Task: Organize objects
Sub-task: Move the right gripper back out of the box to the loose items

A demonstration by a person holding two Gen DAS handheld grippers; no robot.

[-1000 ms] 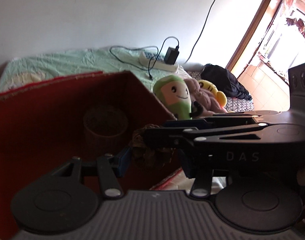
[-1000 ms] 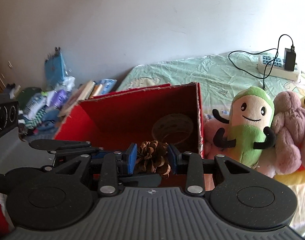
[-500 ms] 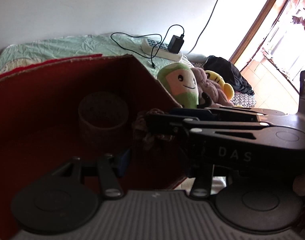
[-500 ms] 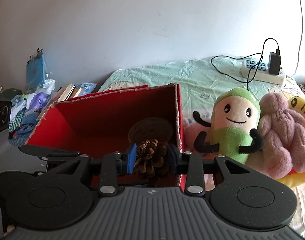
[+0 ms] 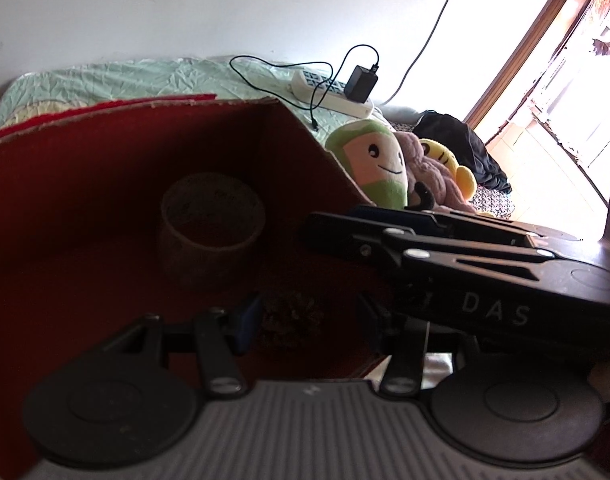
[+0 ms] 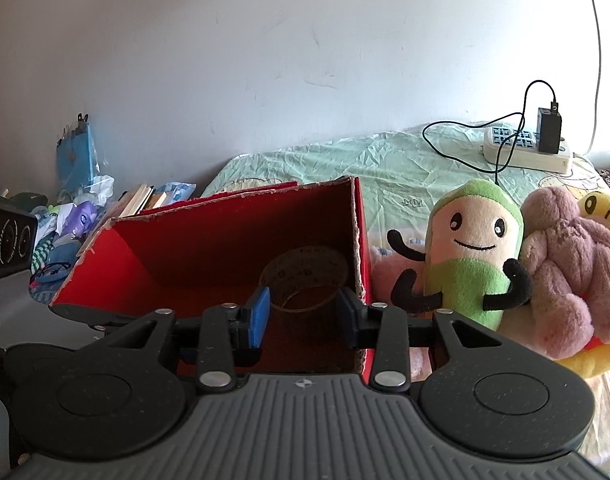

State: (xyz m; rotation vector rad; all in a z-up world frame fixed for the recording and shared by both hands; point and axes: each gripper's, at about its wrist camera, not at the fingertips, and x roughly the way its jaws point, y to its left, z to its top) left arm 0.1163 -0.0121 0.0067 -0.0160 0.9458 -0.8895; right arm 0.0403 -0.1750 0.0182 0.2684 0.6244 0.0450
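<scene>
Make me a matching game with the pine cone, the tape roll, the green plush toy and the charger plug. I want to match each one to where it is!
Things:
1. pine cone
2. tape roll
3. green plush toy
4. charger plug

Places:
A. plugged into the white power strip
B. on the bed, outside the red box, beside its right wall
C. on the box floor, in front of the tape roll in the left wrist view
D. in the box's far right corner

Pairs: 1-C, 2-D, 3-B, 4-A
</scene>
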